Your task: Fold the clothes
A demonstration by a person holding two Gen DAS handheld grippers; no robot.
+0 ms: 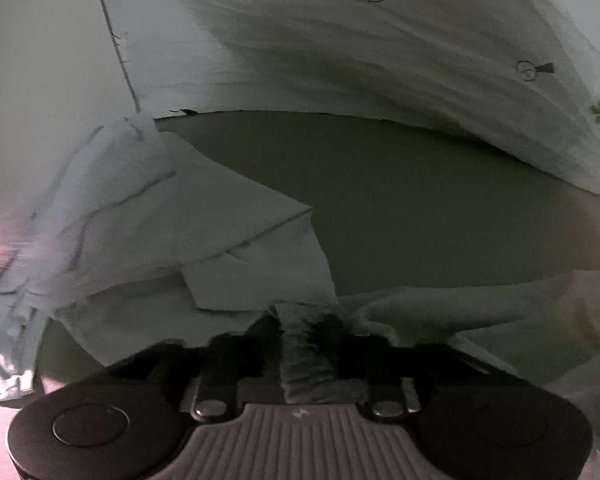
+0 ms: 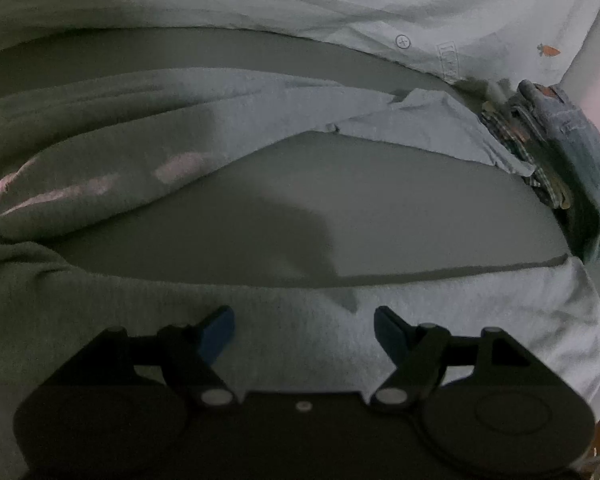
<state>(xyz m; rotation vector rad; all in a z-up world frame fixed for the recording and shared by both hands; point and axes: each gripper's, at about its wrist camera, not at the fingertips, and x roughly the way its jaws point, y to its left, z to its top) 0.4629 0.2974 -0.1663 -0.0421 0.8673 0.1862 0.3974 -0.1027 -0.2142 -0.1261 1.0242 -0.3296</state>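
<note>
Left gripper (image 1: 306,322): fingers pinched on a strip of grey knit cloth, which runs back between them toward the camera.
Right gripper (image 2: 304,326): blue-tipped fingers wide apart, holding nothing, poised just over the grey garment (image 2: 460,304).
Grey garment: lies flat and wide across the near part of the bed (image 2: 380,200), far edge straight; fleecy, thick, sweatshirt-like.
Handling: soft, limp, fairly light; will sag and drag, not slip. Best pinched at a hem or corner, through both layers.
Pale blue shirt (image 1: 204,216): thin woven cotton, dark stitched seams, crumpled, partly lifted.
Sheet (image 1: 340,60): white, printed with small circles and carrots, rumpled.
Jeans pile (image 2: 560,136): stiff denim over checked cloth, at the far right edge.
</note>
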